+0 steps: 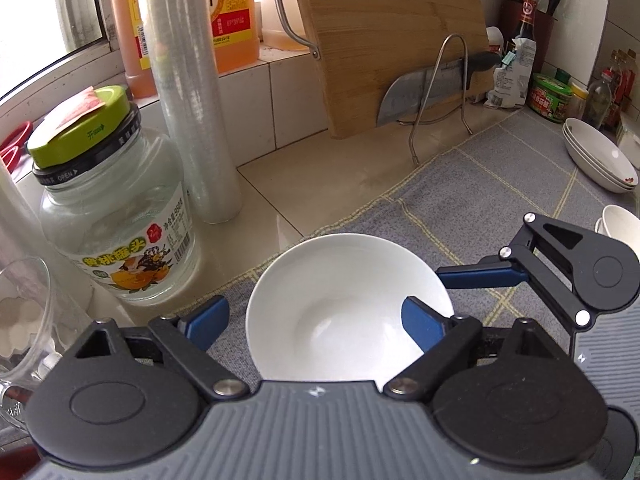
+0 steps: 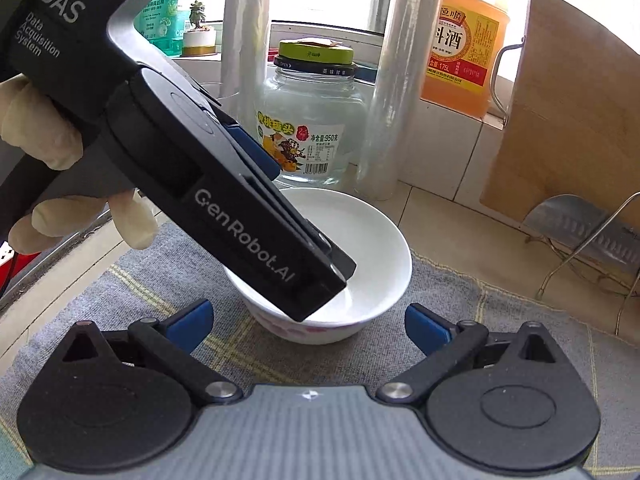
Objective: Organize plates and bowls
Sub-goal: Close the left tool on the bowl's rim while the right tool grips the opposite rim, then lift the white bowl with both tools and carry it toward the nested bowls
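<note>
A white bowl [image 1: 340, 280] with a red pattern on its outer wall stands on the grey mat [image 1: 500, 184]. My left gripper [image 1: 316, 304] is open over it. Its left finger is outside the bowl's left rim and its right finger is over the inside, and neither pad presses on the bowl. From the right wrist, the left gripper [image 2: 308, 220] slants down with one finger dipped into the bowl [image 2: 372, 240], held by a gloved hand [image 2: 40, 132]. My right gripper [image 2: 308, 326] is open just short of the bowl's near wall, with nothing between its fingers. One of its fingers [image 1: 480, 272] shows right of the bowl.
A stack of shallow white dishes [image 1: 600, 156] and a white cup [image 1: 620, 224] sit at the far right. A glass jar [image 1: 116, 216] with a green lid, a cling-film roll [image 1: 188, 100] and a glass bowl [image 1: 24, 308] crowd the left. A cutting board [image 1: 392, 40] and a knife [image 1: 420, 88] lean behind.
</note>
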Available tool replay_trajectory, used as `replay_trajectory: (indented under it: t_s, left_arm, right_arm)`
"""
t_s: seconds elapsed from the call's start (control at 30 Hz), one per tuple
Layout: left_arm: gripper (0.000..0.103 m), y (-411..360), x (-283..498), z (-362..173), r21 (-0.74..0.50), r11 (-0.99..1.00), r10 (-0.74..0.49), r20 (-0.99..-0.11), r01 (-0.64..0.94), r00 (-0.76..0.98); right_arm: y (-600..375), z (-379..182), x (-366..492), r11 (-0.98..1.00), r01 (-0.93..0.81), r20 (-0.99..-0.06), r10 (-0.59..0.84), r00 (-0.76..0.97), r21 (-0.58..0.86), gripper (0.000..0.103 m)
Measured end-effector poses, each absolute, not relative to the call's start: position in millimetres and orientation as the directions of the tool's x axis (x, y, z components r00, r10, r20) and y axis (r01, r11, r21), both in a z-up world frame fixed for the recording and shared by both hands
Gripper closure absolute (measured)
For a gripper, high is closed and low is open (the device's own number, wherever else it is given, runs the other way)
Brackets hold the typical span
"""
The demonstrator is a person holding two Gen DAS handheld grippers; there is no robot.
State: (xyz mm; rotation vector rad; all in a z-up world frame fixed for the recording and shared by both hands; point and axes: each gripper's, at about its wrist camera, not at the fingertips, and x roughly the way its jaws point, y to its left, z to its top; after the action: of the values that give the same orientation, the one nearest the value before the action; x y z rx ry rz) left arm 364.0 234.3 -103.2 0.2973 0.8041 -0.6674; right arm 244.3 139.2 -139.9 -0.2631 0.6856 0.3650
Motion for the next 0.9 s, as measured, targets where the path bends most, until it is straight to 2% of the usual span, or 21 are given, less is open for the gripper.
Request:
replay_trajectory:
  t_s: [0.07, 0.17, 0.37, 0.9]
  left_arm:
    - [0.019, 233.7, 368.8, -103.5, -0.017, 0.753, -0.443, -0.753, 0.658, 0.487]
    - [0.029, 231.5, 376.0, -104.9, -0.019, 0.746, -0.438, -0.767, 0.666, 0.469]
    - [0.041, 232.2, 382.8, -106.9, -0.040, 0.737, -0.443, -0.782, 0.674, 0.438]
    - [0.042, 235.5, 377.3, -103.4, -0.055, 0.734, -0.451, -0.785, 0.677, 0.425]
  right_arm:
    - [138.6, -140.2, 247.1, 0.904, -0.411, -0.657, 0.240, 0.715, -0.116, 0.001]
    - [136.8, -140.5, 248.5, 0.907, -0.406, -0.658, 0.240, 0.714, -0.110, 0.008]
    - [132.8, -140.8, 251.2, 0.910, -0.405, -0.663, 0.251, 0.705, -0.085, 0.016]
    - [136.6, -136.4, 250.2, 0.906, -0.413, -0.682, 0.248, 0.688, -0.087, 0.019]
